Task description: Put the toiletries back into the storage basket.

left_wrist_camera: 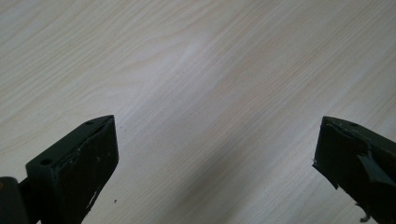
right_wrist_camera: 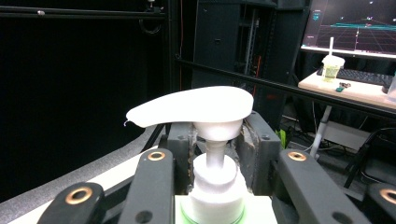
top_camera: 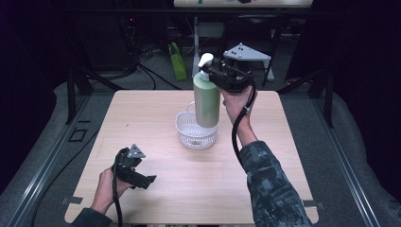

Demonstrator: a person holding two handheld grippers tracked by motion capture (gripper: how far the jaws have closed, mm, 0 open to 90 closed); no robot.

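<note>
One tall green plastic pump bottle point(top_camera: 206, 101) with a white pump head point(right_wrist_camera: 191, 108), no label readable, hangs above one white perforated plastic basket point(top_camera: 196, 133) at table centre. The right gripper point(top_camera: 218, 72), at twelve o'clock, clamps the bottle's neck. The left gripper point(top_camera: 140, 180), at seven o'clock, gapes wide over the pale wooden table point(left_wrist_camera: 210, 70).

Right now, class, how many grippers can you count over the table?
2. The left gripper sits low at the table's near left, jaws apart. The right gripper is raised at the far middle, clamped on the bottle above the basket.
</note>
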